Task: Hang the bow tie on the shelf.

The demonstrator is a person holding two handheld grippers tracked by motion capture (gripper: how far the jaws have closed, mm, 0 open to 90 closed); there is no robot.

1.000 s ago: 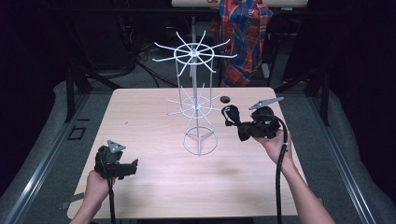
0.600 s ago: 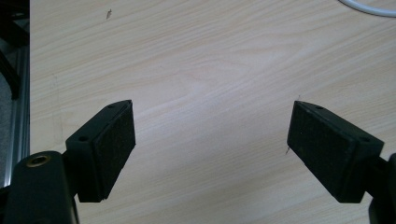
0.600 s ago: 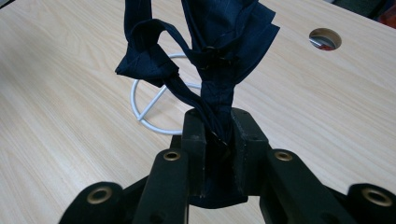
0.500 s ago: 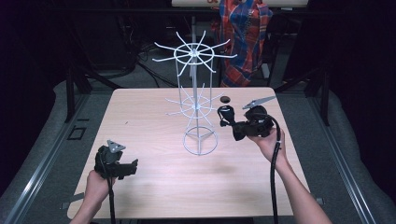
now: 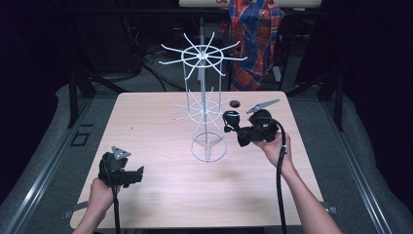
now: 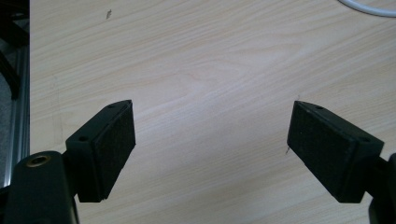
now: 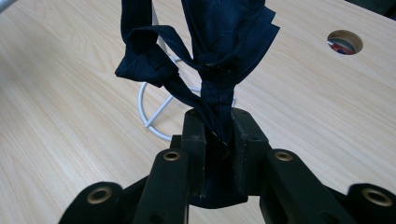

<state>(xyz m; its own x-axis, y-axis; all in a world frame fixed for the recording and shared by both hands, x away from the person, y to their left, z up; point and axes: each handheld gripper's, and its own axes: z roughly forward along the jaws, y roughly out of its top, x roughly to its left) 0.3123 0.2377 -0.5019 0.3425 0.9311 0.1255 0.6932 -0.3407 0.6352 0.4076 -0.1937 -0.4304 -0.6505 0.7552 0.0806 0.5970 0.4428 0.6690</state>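
Hanging bunched from pinched black jaws, a dark navy cloth (image 7: 205, 51) is held by the right gripper (image 7: 218, 133), whose two jaws are pressed tight on a gathered fold of the fabric. The cloth is lifted off the table, just beside the white wire rack (image 5: 204, 97), on the rack's right side and level with its lower ring of spokes. In the right gripper view the rack's round base ring lies on the wood behind the cloth. The rack stands upright near the middle of the light wooden table (image 5: 160, 195), with a second, wider ring of spokes at its top. A small round hole (image 5: 235, 103) in the tabletop sits behind the rack to its right. The left gripper (image 6: 212, 144) is well apart from the rack, toward the near left of the table, jaws spread wide over bare wood.
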